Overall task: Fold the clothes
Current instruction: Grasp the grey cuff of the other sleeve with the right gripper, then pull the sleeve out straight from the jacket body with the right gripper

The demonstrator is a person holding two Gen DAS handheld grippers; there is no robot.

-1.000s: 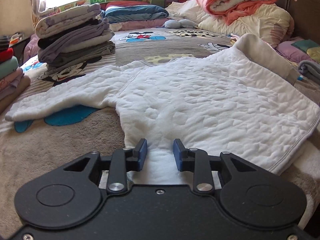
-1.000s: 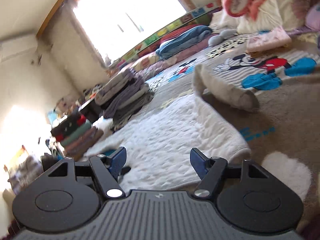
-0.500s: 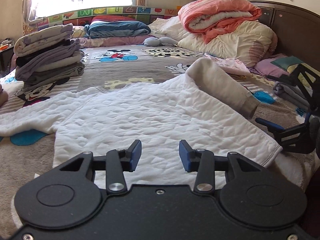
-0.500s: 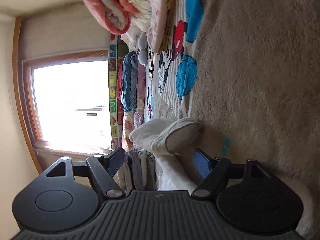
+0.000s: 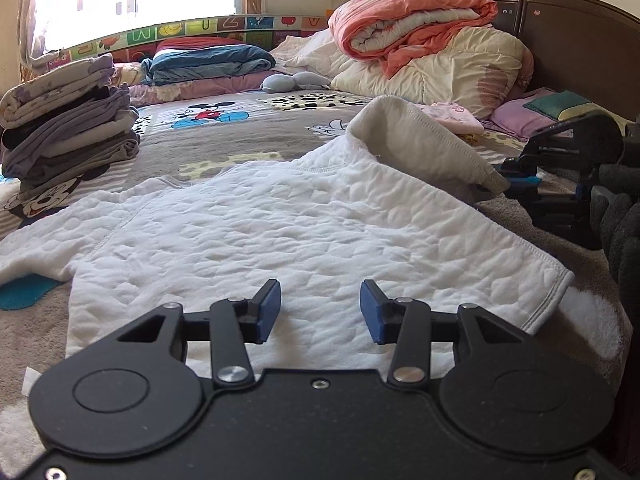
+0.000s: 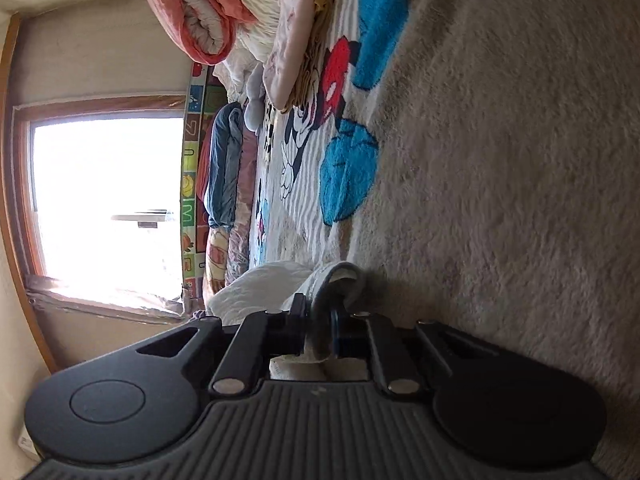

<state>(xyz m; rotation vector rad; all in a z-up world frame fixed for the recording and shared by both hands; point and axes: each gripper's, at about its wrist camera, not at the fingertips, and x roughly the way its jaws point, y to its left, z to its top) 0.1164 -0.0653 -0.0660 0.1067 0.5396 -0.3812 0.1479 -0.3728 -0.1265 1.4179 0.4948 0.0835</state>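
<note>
The left gripper [image 5: 320,306] points forward and a little downward, level across, its blue pads [image 5: 267,312] apart with nothing pressed between them; its jaws have just been opening. The right gripper [image 6: 320,328] is rolled onto its side, one finger above the other, and pinched tight on the cuff of the white sleeve [image 6: 340,276], its jaws having just closed. From the left wrist view it [image 5: 520,180] sits at the far right, a dark-gloved hand [image 5: 620,216] gripping it.

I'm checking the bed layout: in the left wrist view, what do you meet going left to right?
Stack of folded clothes → white quilted top → its raised sleeve → right gripper, at the sleeve's cuff.
</note>
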